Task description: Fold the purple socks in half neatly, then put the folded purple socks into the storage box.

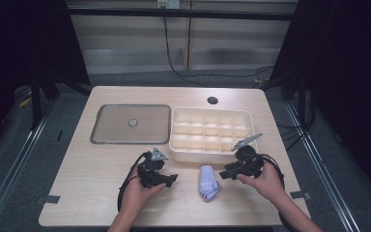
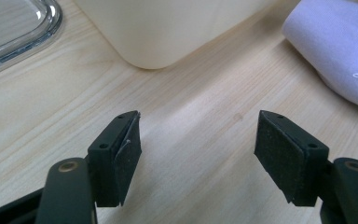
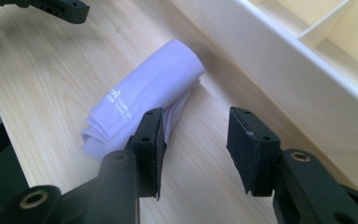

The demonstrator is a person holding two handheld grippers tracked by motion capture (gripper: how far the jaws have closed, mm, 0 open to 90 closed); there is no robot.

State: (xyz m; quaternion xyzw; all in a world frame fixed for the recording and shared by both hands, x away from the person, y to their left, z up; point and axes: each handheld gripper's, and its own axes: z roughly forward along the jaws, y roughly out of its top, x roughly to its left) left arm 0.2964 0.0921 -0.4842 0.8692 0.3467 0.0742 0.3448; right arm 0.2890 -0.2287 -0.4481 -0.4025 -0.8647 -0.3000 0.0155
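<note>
Both hand-held grippers' jaws stood apart, gripping nothing: left hand-held gripper (image 1: 173, 180), right hand-held gripper (image 1: 221, 174). The rolled lilac cloth (image 1: 208, 181) lay loose on the counter (image 1: 101, 164). A shallow pinch could probably unroll it.

You are looking past the tongs at a cream box (image 1: 211, 153) with many little rooms. Left of it, a flat see-through lid (image 1: 130, 124) is lying on the table (image 1: 92, 193).

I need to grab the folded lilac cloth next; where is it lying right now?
In the high view the lilac cloth lies on the table between the two grippers, just in front of the cream divided tray.
</note>
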